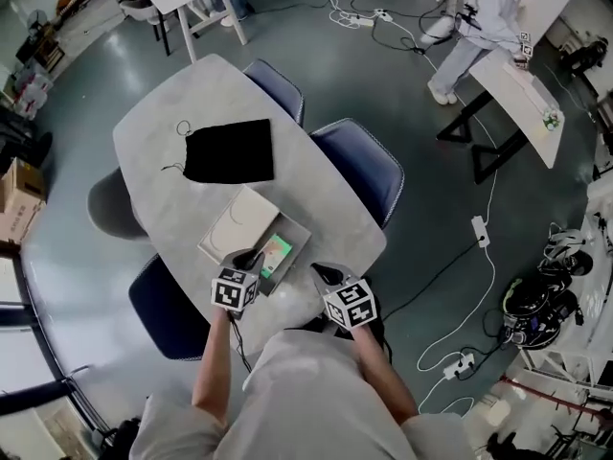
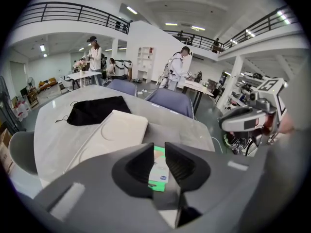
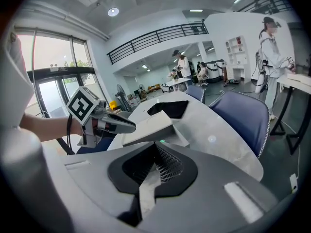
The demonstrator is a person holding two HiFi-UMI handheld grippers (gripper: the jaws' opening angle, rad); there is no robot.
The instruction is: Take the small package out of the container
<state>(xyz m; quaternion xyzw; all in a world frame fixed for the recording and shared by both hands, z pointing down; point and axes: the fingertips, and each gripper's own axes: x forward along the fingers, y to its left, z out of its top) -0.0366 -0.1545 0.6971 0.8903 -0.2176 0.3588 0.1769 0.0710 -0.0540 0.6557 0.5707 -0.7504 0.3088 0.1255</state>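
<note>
An open grey box (image 1: 295,230) sits near the table's front edge, its cream lid (image 1: 239,224) lying beside it on the left. Inside lies a small green and white package (image 1: 278,253). My left gripper (image 1: 251,256) hovers right over the box. In the left gripper view its jaws (image 2: 159,148) stand slightly apart, and the package (image 2: 158,171) shows through the gap, untouched by the pads. My right gripper (image 1: 319,271) hangs just right of the box at the table edge; its jaws (image 3: 155,147) meet at the tips with nothing in them.
A black drawstring pouch (image 1: 230,151) lies further back on the grey table (image 1: 163,113). Blue chairs (image 1: 359,166) stand along the table's right side, another (image 1: 163,305) at the near left. A person (image 1: 479,17) works at a far table; cables trail over the floor.
</note>
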